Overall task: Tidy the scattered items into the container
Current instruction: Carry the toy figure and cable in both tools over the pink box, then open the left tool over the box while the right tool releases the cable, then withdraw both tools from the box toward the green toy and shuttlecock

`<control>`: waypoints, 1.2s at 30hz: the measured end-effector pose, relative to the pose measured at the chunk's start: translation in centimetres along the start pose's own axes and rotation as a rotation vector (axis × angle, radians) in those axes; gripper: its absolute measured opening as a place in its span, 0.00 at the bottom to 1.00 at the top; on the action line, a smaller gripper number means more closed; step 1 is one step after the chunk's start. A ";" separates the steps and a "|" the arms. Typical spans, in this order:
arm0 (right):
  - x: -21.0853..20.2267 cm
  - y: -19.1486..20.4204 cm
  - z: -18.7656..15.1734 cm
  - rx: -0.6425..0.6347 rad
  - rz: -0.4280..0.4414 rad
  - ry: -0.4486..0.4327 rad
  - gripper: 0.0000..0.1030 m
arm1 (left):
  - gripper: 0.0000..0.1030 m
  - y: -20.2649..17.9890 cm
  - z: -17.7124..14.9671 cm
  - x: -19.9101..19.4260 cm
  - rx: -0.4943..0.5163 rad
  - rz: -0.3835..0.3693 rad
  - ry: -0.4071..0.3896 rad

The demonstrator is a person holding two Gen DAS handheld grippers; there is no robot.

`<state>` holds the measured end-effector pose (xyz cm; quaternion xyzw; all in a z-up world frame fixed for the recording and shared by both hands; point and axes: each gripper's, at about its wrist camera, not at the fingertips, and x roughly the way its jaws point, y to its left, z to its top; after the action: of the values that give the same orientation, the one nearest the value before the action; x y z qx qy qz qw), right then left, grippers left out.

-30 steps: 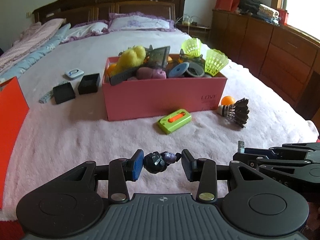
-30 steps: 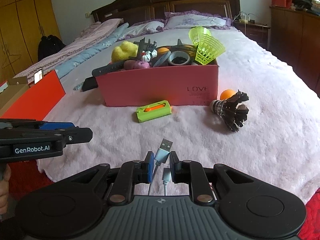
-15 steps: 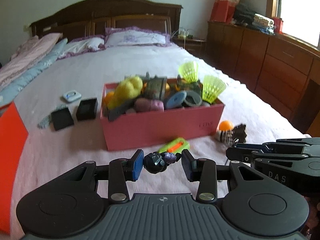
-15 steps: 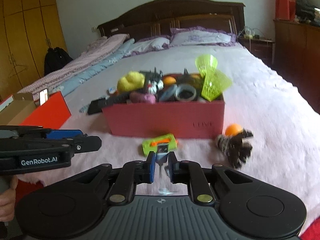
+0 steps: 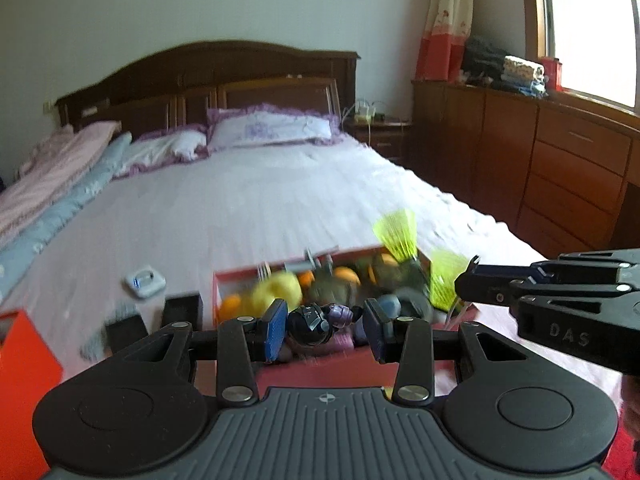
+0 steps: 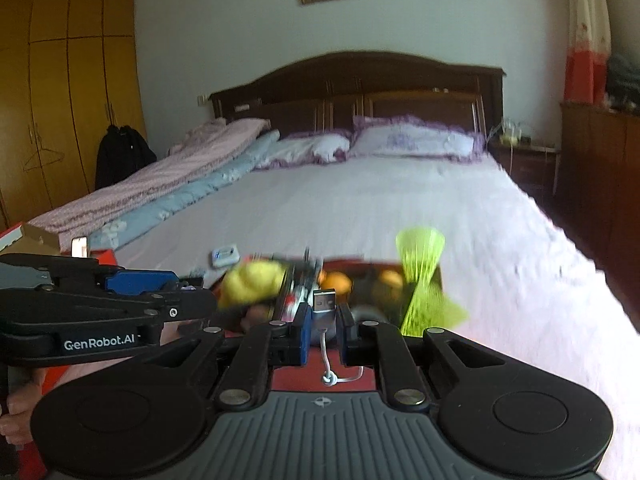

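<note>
A: State of each claw?

B: Left claw (image 5: 325, 326): clamped on a dark figure (image 5: 316, 322). Right claw (image 6: 324, 322): clamped on a USB plug (image 6: 323, 305); its white cable (image 6: 329, 364) hangs below.

A: Location of the container?

B: The red box (image 5: 320, 364) stands on the bed (image 5: 248, 204), just beyond both claws, full of blurred items. Two green shuttlecocks (image 6: 420, 280) rise at its right end.

A: Surface and room?

B: Pale pink bedspread; pillows (image 5: 272, 130) and a dark wooden headboard (image 6: 356, 88) at the far end. Folded quilts (image 6: 160, 196) lie along the left side. A wardrobe (image 6: 68, 100) stands left, drawers (image 5: 560, 168) right, below a window (image 5: 592, 28). A small white device (image 5: 145, 282) lies left of the box.
</note>
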<state>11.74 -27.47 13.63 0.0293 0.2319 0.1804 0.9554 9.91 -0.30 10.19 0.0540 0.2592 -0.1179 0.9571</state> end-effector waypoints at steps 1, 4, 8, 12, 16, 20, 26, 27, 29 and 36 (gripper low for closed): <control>0.3 -0.1 0.6 -0.005 0.001 -0.011 0.14 | 0.41 0.1 0.4 0.4 0.005 0.003 -0.003; 1.3 -0.6 2.2 -0.017 0.001 -0.037 0.14 | 0.41 0.3 1.6 1.9 0.015 0.012 -0.008; 3.0 -1.3 3.7 -0.013 0.004 -0.042 0.14 | 0.41 0.4 2.7 3.8 0.024 0.014 -0.001; 5.3 -1.8 4.7 -0.005 0.015 -0.025 0.14 | 0.41 0.4 3.7 6.1 0.042 0.012 0.008; 8.0 -2.3 5.3 0.002 0.009 0.002 0.14 | 0.45 0.4 4.3 8.2 0.052 0.010 0.034; 10.4 -2.9 5.3 0.023 -0.009 0.025 0.16 | 0.55 0.5 4.4 9.6 0.047 0.023 0.048; 12.6 -3.3 4.8 -0.002 -0.067 0.042 0.31 | 0.69 1.3 3.8 9.2 0.021 0.032 0.045; 12.7 -3.4 4.8 -0.001 -0.076 0.042 0.32 | 0.72 1.4 3.6 8.9 0.021 0.033 0.040; 12.4 -3.7 4.7 0.014 -0.084 0.025 0.38 | 0.76 1.5 3.1 8.1 0.028 0.041 0.033; 7.7 -5.0 3.0 0.100 -0.097 -0.016 0.45 | 0.86 1.8 1.0 4.5 -0.020 0.045 0.044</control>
<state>21.17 -29.33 12.24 0.0672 0.2341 0.1220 0.9622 14.65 0.41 8.82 0.0529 0.2803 -0.0926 0.9540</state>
